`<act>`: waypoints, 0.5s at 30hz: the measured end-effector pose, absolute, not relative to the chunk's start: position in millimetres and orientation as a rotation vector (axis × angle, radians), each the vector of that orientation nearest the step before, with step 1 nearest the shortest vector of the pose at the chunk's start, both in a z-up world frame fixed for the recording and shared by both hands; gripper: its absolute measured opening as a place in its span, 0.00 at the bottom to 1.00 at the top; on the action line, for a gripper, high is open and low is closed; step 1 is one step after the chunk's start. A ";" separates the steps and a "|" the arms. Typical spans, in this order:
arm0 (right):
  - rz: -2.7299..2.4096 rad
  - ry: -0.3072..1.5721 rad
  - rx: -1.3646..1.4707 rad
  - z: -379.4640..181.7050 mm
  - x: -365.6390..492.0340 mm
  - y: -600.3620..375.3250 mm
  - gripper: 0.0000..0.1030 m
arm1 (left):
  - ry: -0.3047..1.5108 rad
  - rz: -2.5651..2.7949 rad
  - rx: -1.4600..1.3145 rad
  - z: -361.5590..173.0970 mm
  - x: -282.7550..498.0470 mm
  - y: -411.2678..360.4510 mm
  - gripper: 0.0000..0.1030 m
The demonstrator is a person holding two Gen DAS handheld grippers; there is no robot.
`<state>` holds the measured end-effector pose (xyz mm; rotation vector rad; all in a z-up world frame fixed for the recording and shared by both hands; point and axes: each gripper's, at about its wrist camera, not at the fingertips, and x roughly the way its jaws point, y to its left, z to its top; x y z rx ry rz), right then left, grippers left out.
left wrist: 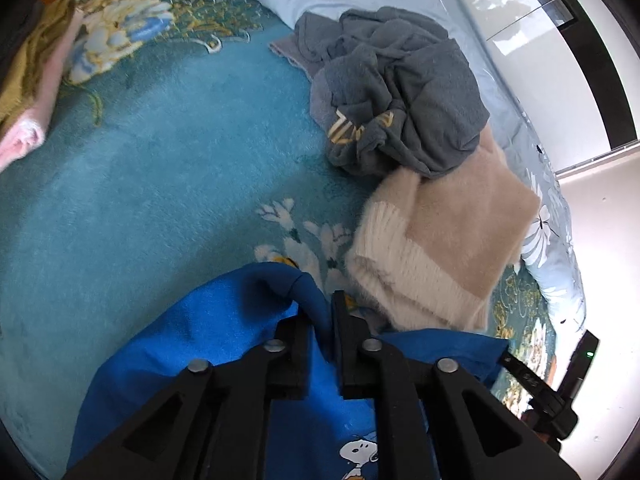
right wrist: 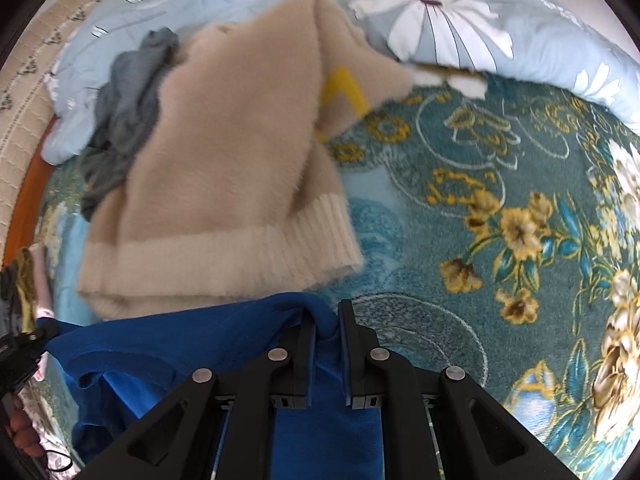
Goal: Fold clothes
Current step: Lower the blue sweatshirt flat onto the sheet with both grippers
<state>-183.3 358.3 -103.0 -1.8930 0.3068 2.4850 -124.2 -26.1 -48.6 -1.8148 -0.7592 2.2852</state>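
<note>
A bright blue garment with a cartoon dog print lies low over the teal floral blanket. My left gripper is shut on a raised fold of its edge, with blue cloth filling the narrow gap between the fingers. In the right wrist view the same blue garment stretches leftward, and my right gripper is shut on another fold of its edge. Both grippers point steeply down at the bed.
A folded beige fuzzy sweater lies just beyond the blue garment. A crumpled grey garment sits behind it. A pink and olive stack is far left. A pale blue floral quilt bounds the back.
</note>
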 end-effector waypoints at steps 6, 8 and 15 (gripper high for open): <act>2.420 0.299 -1.917 -115.0 -183.5 358.0 0.13 | -0.847 2.188 -1.793 -50.7 -110.7 -48.5 0.37; 2.431 0.276 -1.928 -109.4 -181.4 355.6 0.15 | -0.872 2.166 -1.767 -45.6 -102.7 -59.7 0.37; 2.603 0.242 -1.822 -51.6 -145.3 363.7 0.44 | -0.859 2.370 -1.638 -11.2 -63.9 -116.5 0.42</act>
